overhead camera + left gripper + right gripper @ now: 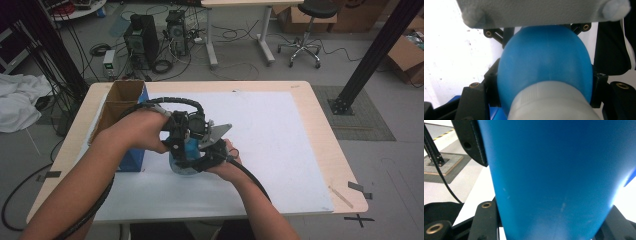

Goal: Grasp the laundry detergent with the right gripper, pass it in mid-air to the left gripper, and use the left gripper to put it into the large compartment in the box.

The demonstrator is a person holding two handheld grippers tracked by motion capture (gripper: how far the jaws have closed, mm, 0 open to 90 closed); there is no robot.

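Observation:
A blue bottle [181, 167] with a grey cap [551, 102] stands on the white sheet [270, 140], left of the table's middle. Both hands meet over it. My left gripper [187, 142] comes from the left and above. In the left gripper view the left gripper [545, 80] looks past the cap, its black fingertips [492, 82] pressed against the bottle's [544, 57] rounded shoulder on both sides. My right gripper [202, 157] comes from the near right. In its own view the right gripper [554, 182] is shut on the bottle's body [554, 170], with one pad [471, 142] against its left side.
An open cardboard box [117, 102] with a blue side stands at the table's left edge, close behind the left hand. The right gripper's grey plate [536, 12] hangs over the bottle. The white sheet runs wide to the right. Computers, cables and a stool stand on the floor beyond.

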